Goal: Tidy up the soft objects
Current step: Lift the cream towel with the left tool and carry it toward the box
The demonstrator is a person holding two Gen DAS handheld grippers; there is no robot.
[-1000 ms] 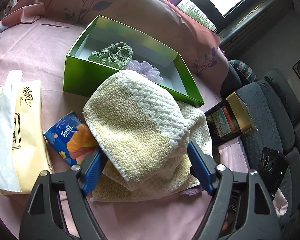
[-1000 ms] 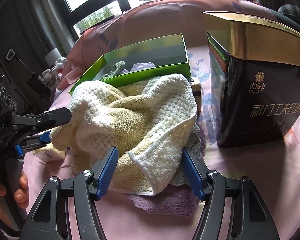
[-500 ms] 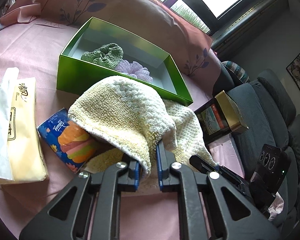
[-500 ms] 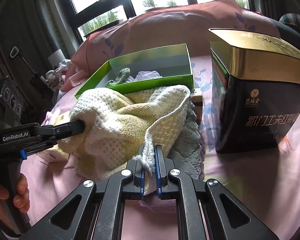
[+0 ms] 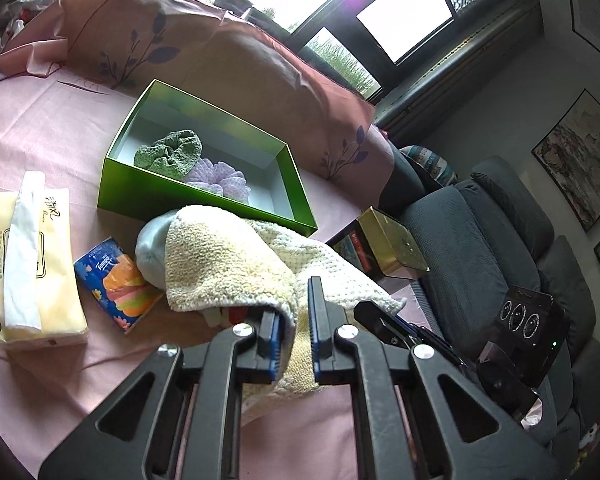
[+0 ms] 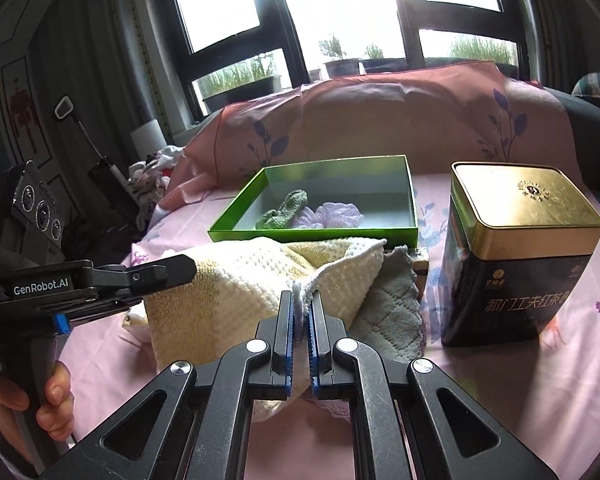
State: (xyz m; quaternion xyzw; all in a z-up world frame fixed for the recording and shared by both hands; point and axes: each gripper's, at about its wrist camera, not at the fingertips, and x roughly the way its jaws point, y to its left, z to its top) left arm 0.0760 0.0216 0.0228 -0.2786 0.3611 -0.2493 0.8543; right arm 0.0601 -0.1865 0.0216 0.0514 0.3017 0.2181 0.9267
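Jaws on both claws had just been closing: the left gripper (image 5: 294, 342) pinched a fold of the yellow towel (image 5: 228, 264) at lower centre, and the right gripper (image 6: 300, 344) pinched its white hem. I judged the towel secured at two points, lifting off the pink cloth (image 5: 60, 380), ready for the green box (image 5: 148, 194) above it. Inside lay a green cloth (image 5: 172, 152) and lilac cloth (image 5: 220, 176). Near wall, tissue pack (image 5: 116, 280) and tea tin (image 6: 516, 256) crowded the path.
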